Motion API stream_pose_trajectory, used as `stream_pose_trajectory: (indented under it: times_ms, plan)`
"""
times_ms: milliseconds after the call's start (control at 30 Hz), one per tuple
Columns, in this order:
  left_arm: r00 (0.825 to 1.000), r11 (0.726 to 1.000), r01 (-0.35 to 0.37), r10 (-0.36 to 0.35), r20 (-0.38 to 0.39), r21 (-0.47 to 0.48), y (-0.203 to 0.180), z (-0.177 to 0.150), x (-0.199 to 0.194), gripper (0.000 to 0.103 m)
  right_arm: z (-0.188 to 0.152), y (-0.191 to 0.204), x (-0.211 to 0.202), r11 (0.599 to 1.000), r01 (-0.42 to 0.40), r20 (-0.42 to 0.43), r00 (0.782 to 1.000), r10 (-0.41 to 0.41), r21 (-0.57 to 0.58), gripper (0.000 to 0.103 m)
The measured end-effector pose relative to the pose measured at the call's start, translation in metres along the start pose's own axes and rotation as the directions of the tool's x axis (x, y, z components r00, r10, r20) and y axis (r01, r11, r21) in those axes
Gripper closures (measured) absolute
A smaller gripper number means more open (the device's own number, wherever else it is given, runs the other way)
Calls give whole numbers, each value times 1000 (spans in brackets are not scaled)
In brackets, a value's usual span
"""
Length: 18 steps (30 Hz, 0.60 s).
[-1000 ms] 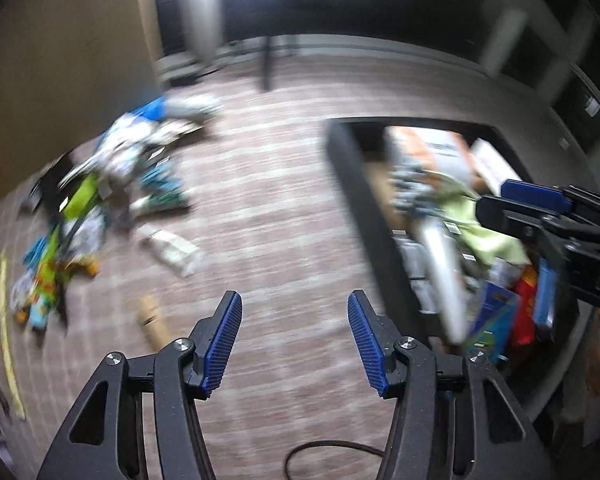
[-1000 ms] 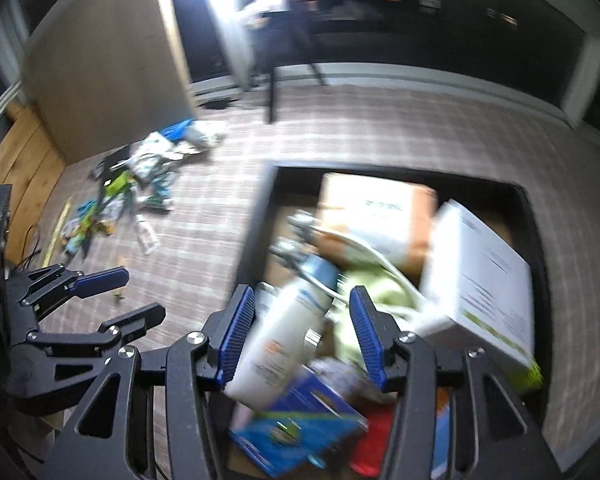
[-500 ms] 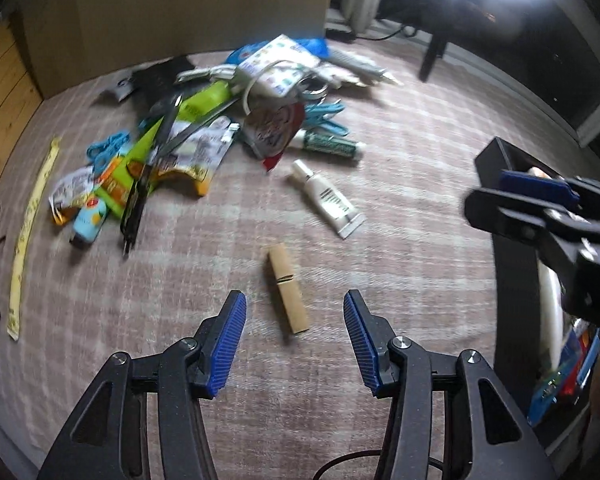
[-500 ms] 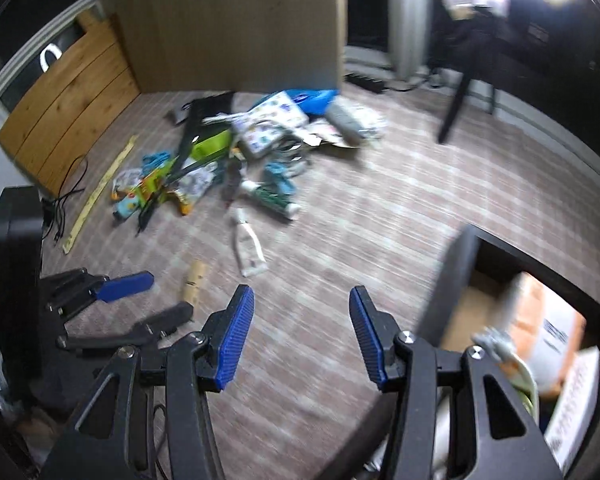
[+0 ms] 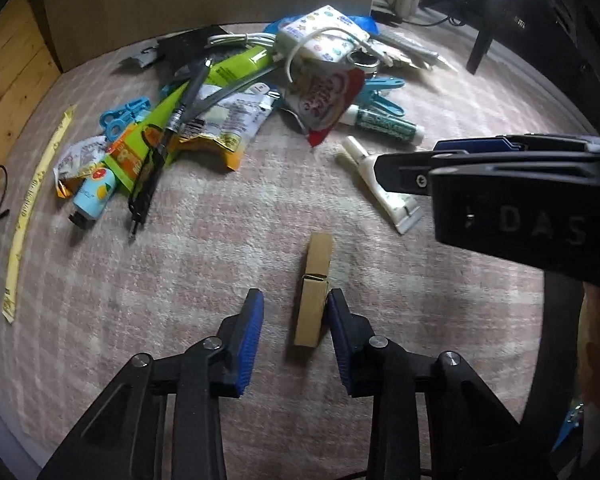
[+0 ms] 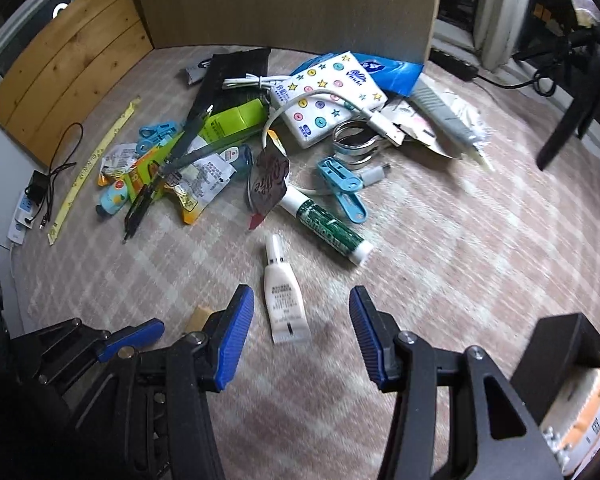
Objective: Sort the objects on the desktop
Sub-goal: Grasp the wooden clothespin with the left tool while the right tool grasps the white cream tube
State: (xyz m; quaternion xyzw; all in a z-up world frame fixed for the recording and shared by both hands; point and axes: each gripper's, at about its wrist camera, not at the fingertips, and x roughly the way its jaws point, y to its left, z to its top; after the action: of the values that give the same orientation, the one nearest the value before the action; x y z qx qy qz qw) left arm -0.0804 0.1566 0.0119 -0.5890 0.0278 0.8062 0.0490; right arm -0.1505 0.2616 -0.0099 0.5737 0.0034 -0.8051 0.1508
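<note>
Straddling the wooden clothespin (image 5: 314, 292) on the carpet (image 5: 204, 248), the left gripper (image 5: 295, 334) has been closing, ungripped. The right gripper (image 6: 301, 330) hangs open above the white tube (image 6: 283, 298), bare carpet around both.

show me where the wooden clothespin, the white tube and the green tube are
wooden clothespin (image 5: 314, 288), left wrist view, middle by its metal spring
white tube (image 6: 284, 300), right wrist view, printed body
green tube (image 6: 332, 230), right wrist view, green label
</note>
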Motion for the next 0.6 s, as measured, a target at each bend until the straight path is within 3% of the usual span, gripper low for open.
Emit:
stream_pose_trajectory:
  times_ms: [267,433,600]
  plan:
    - [999,1000,-21,21,27,-8,9,-2,0,88,6,11,16,999,19,-13,1000,-20,-36,59]
    - [999,999,-25,26,35,-28,22,-4,0,90,7,16,22,998,41,-4,999,-42,-50,66]
    - [999,998,-29,31,39,-49,33,-6,0,91,4,19,23,992,105,19,994,-104,-75,82]
